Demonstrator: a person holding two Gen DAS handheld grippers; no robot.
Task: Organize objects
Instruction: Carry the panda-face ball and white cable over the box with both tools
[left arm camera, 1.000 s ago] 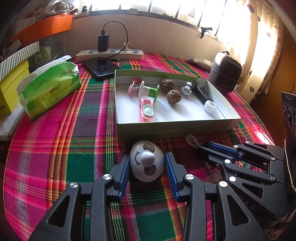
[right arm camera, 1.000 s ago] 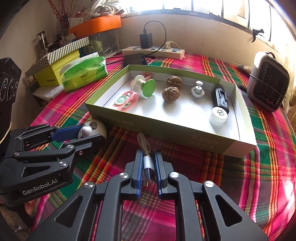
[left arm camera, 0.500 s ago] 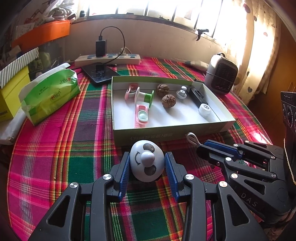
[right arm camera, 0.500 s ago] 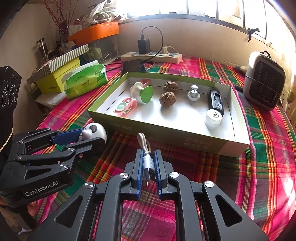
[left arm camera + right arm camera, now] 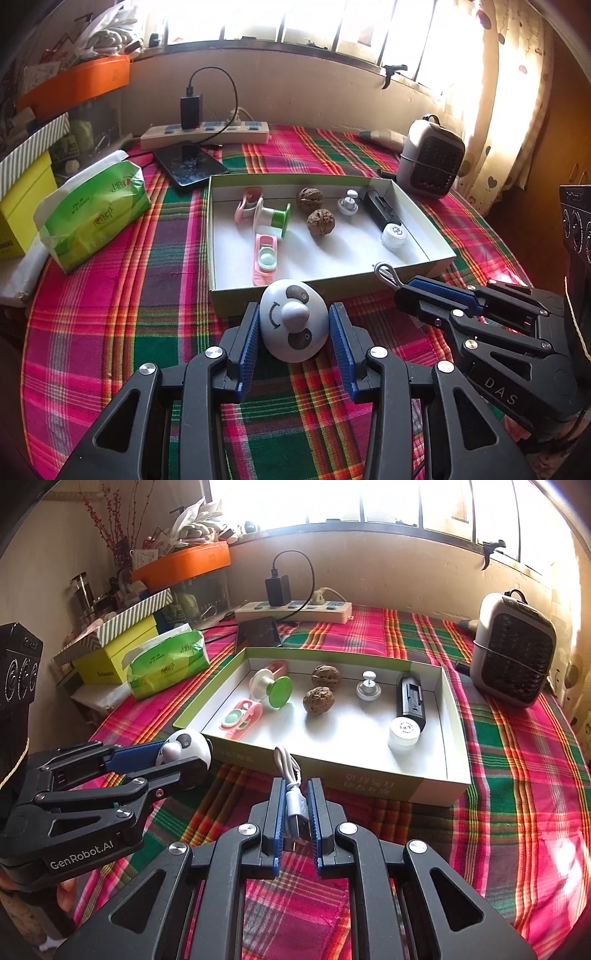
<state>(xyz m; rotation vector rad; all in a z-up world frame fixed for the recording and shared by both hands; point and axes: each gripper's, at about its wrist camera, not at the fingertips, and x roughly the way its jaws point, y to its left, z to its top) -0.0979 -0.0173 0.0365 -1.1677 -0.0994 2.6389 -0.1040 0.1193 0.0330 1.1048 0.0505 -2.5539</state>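
Both grippers hover before the box [image 5: 332, 291] at frame centre, the left gripper [image 5: 293, 332] clamped on a panda toy [image 5: 291, 319] and the right gripper [image 5: 295, 812] pinching a cable [image 5: 291, 790], seemingly ready to drop both inside.

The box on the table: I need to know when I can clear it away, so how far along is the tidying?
Mostly done: the box already holds two walnuts, clips and small caps. In hand: the left gripper holds a panda toy, the right gripper a white cable. Both still need placing inside.
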